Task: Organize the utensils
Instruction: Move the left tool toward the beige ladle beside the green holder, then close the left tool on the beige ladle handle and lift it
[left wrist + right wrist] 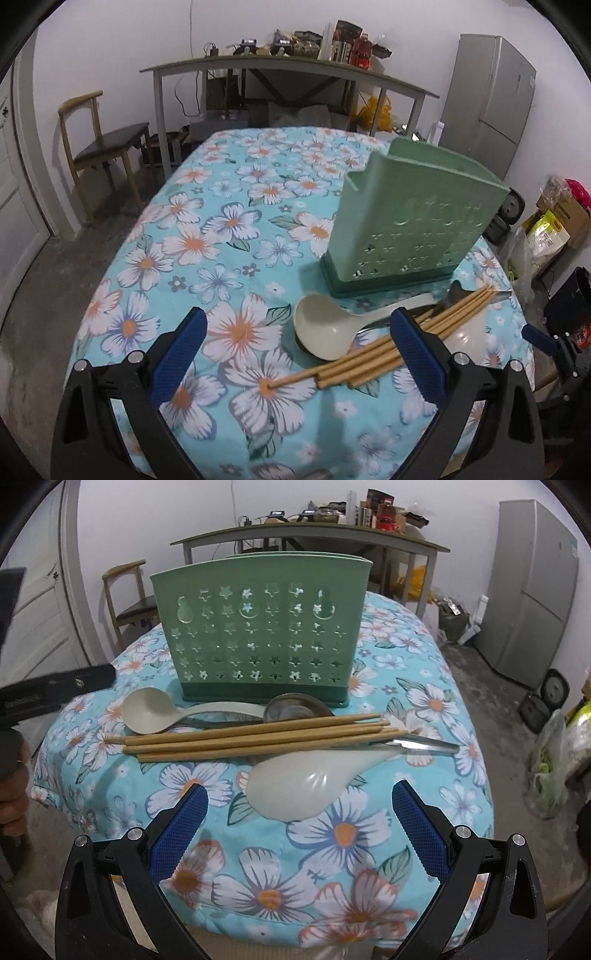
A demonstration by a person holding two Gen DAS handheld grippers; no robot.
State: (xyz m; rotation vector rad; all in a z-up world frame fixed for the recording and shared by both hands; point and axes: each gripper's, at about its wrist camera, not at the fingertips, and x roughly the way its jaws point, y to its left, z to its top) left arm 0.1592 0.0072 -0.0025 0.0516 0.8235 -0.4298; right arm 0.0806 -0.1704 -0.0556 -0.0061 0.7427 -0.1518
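- The green holder (258, 627) stands upright on the counter (424, 701), which has a flowery blue cloth on it. No handles poke out of its top, so it looks empty so far.
- All the utensils lie in a pile just in front of the holder.
- The wooden chopsticks (251, 736) lie side by side across the pile.
- The beige ladle (147, 710) rests near the holder's left end, with its bowl facing up.
- A metal spoon (295, 709) sits partly under the chopsticks, and a white rice paddle (295, 786) lies nearest to us.
- The right hand-held gripper (299, 834) is spread wide with nothing in it, just in front of the paddle.
- The left hand-held gripper (299, 354) is spread wide and empty too, near the chopstick ends.
- I think the job has hardly begun. Every utensil has yet to go into the holder.
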